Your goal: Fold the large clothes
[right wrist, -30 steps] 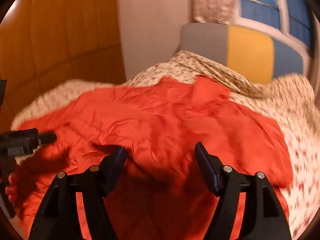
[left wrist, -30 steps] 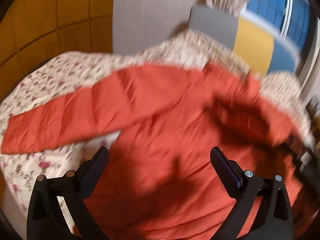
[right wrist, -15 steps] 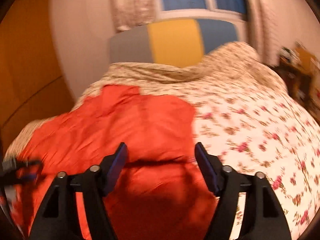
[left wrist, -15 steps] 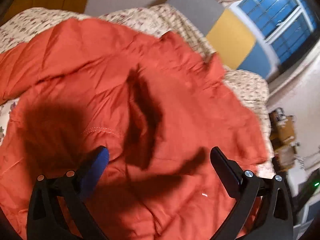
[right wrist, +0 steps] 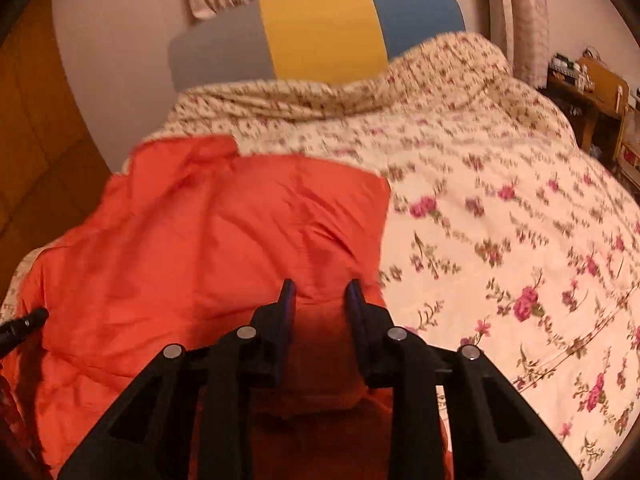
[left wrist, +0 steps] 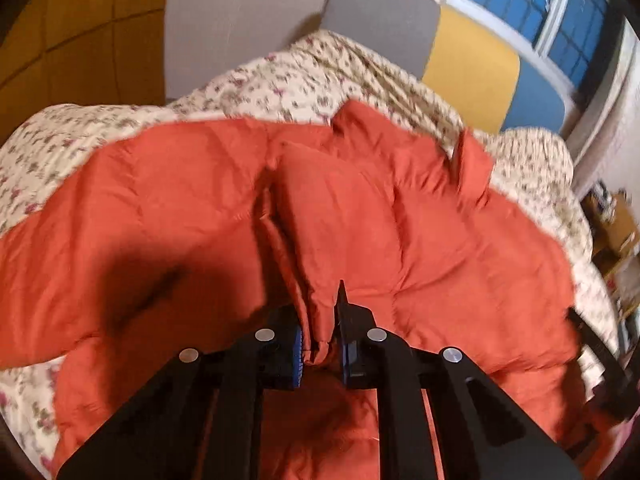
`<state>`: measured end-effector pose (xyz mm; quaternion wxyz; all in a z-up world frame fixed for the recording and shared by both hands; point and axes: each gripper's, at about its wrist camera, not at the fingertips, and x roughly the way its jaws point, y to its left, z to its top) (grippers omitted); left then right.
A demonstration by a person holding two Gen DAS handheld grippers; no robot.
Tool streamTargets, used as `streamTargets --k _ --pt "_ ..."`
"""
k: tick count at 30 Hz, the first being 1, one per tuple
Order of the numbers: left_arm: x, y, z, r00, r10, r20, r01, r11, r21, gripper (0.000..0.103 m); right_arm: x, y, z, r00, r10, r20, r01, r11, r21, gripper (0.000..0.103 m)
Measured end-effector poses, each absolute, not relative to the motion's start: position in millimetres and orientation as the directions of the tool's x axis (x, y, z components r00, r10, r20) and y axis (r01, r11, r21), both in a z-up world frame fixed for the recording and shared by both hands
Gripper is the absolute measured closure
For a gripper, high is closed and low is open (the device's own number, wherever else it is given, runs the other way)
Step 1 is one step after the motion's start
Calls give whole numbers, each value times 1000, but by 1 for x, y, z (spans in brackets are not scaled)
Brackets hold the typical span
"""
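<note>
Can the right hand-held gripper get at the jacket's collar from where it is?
Probably yes: the collar lies exposed at the far end, but the right hand-held gripper is pinching the orange jacket and must release first.

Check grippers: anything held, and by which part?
Left gripper is pinching a bunched fold of the orange jacket. Right gripper is closed on the jacket's edge fabric; which part cannot be told.

Jacket (left wrist: pixel 400 216): smooth, faintly sheened quilted cloth. Duvet (right wrist: pixel 500 200): matt floral cotton-like cloth. Left gripper (left wrist: pixel 320 344), right gripper (right wrist: pixel 320 320): matt black plastic.
</note>
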<state>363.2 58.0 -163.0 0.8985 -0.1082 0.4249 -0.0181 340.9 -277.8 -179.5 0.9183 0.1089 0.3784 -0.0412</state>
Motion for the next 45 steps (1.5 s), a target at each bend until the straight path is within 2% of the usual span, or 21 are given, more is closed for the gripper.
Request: streamTargets --k 3,7,13,22,24,26,29,30,32,34,35,37,39,42,45 --pt "356 57 -189 668 -140 -731 -27 977 -212 84 352 -281 -198 678 -5 -735 175 972 155 78" --pt "354 61 -191 670 -162 -724 -26 970 -242 84 355 -279 -204 675 -34 -737 177 977 117 78" --pt "350 68 -195 682 -216 -699 -21 949 -314 84 341 -284 -199 693 -25 -720 187 971 146 74" --pt "316 69 -193 694 -243 -677 -19 935 -355 84 304 -286 -195 693 -16 -721 195 967 166 74" --pt "310 68 -192 693 -242 -679 -19 935 -353 84 294 -294 -196 694 9 -720 203 957 207 72" --pt "304 66 -190 693 -233 -682 -19 940 -341 84 291 -300 -197 687 20 -726 218 948 233 62" --pt "310 62 -185 681 -204 -703 -25 953 -300 84 294 -302 -190 680 29 -732 216 947 238 62" --pt "312 60 -182 676 -185 -713 -27 961 -275 81 295 -302 -181 700 44 -713 193 949 248 62" --pt "313 56 -170 688 -141 -711 -28 975 -220 62 297 -302 -168 737 47 -674 165 955 247 62" --pt "307 59 -153 755 -85 -650 -57 979 -194 18 304 -302 -155 762 42 -646 151 959 240 61" --pt "303 60 -145 787 -53 -614 -80 979 -187 13 312 -302 -153 762 50 -646 144 959 245 60" --pt "309 62 -136 812 -8 -584 -118 977 -177 12 326 -298 -154 753 54 -656 137 962 237 60" --pt "328 59 -140 785 -3 -620 -124 979 -161 12 343 -293 -162 734 35 -679 132 972 193 58" --pt "365 50 -164 707 52 -705 -128 990 -56 12 357 -289 -179 701 29 -712 140 974 177 53" --pt "377 52 -190 648 28 -761 -107 993 -55 4 363 -282 -194 684 -6 -729 133 984 117 52"
